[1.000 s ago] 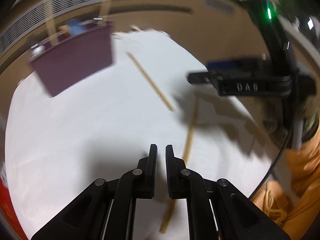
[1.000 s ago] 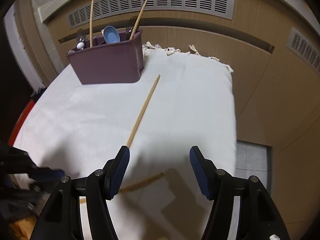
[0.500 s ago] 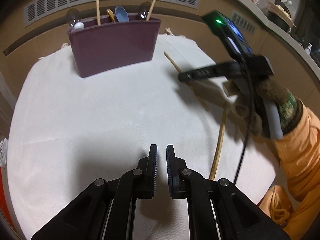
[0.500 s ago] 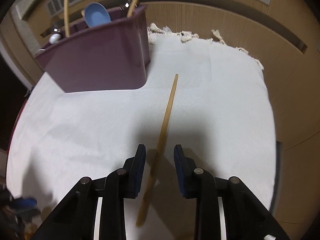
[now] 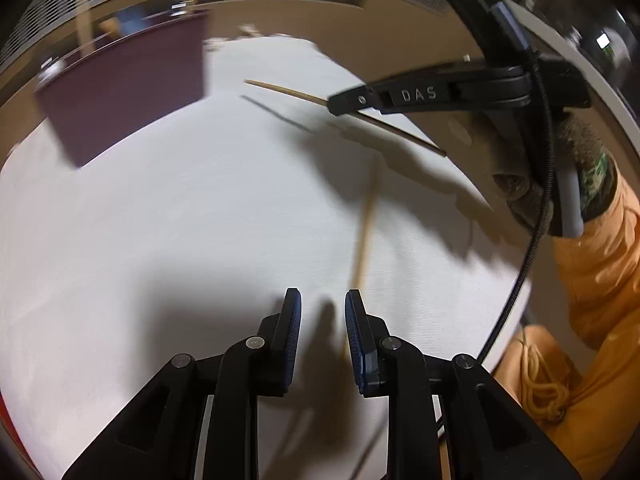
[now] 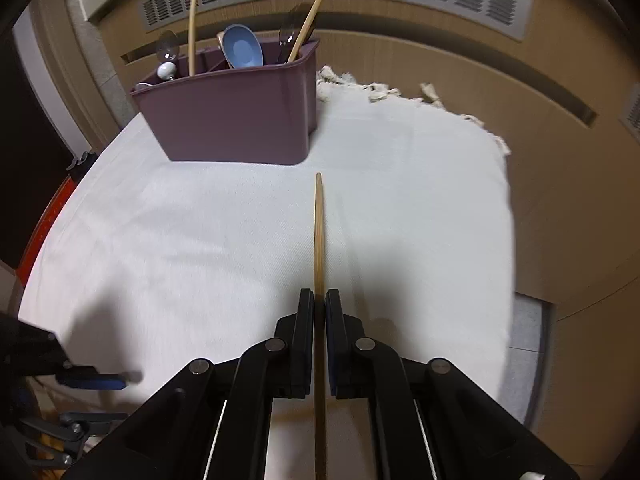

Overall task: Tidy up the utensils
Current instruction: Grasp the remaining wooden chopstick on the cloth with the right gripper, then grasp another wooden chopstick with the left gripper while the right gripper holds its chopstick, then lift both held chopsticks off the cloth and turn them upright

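At the far left of the white cloth a purple utensil caddy is seen standing upright, and its compartments are filled with two wooden chopsticks, a blue spoon and clear-handled cutlery, all leaning above the rim. Lower in the left wrist view, the left gripper is shown with its jaws slightly parted; they have just been opening, and nothing is pressed between the pads. A second chopstick is seen lying flat on the cloth just beyond and to the right of those fingers, blurred, with its near end hidden by the right finger. Further right, the right gripper is shown clamped on a wooden chopstick; its jaws have just been closing, and the stick is pinched between the blue pads, with its tip directed towards the caddy. In the left wrist view this stick is seen raised above the cloth, with its shadow cast beneath. At the right edge an orange sleeve is visible.
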Demonstrator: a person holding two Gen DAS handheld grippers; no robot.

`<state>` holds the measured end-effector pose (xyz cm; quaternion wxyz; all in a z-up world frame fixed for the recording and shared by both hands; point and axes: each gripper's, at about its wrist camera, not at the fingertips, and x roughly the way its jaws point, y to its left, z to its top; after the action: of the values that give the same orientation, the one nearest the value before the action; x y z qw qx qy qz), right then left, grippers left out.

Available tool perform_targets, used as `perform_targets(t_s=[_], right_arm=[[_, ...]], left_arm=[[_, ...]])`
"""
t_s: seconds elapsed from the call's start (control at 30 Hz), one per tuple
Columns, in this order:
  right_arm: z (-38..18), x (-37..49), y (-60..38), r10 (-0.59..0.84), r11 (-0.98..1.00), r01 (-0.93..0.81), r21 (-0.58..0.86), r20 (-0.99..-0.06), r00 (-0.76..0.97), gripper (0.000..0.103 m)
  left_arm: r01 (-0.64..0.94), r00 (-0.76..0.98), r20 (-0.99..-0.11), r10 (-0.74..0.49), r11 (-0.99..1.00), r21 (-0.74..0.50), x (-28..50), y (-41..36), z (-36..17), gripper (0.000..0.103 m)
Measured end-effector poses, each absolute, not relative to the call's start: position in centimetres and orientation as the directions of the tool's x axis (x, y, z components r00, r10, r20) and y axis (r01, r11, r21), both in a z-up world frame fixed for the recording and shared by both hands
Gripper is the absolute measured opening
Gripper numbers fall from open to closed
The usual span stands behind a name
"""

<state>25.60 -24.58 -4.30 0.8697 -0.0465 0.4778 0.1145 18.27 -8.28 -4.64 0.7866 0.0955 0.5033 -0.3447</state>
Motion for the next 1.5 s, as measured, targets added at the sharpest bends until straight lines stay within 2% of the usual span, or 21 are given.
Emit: perform_targets(t_s=[0.27,0.47,0.7,0.93,1.3,1.5], right_arm=[[-4.6,22.3,-27.9,0.161,0.976,-0.211,0.053,-0.827,0.539,0.006],[-4.9,22.3,-28.7,0.197,0.975,-0.198,0.104,-0.818,0.541,0.006],[-4.3,23.0,-26.9,0.268,0.959,-0.232,0.164,-0.797,0.542,0.006],[-6.0,23.5,-23.9,0.308,0.941,-0.278,0.194,-0.83,0.465,0.006],[-7.8,24.9,-22.4,0.281,0.945,-0.278,0.174,-0.867,0.412,0.007],[-7.9,27.3,-20.8,0.235,0.947,-0.301,0.111,-0.877,0.418,0.022]], left_arm=[[0.697,0.234,-0.91,-0.343,0.711,-0.089,18.6,-13.8,-6.0,0.024],[0.672,0.267,-0.912,-0.312,0.739,-0.056,19.3,-15.2,-6.5,0.008],[0.51,0.382,-0.87,-0.313,0.856,-0.085,20.8,-9.6,-4.6,0.006],[0.283,0.479,-0.848,-0.228,0.954,-0.097,22.6,-1.7,-4.8,0.006],[0.259,0.439,-0.878,-0.192,0.962,-0.081,24.5,-2.4,-6.7,0.008],[0.253,0.415,-0.891,-0.185,0.964,-0.082,25.4,-2.1,-6.5,0.009]])
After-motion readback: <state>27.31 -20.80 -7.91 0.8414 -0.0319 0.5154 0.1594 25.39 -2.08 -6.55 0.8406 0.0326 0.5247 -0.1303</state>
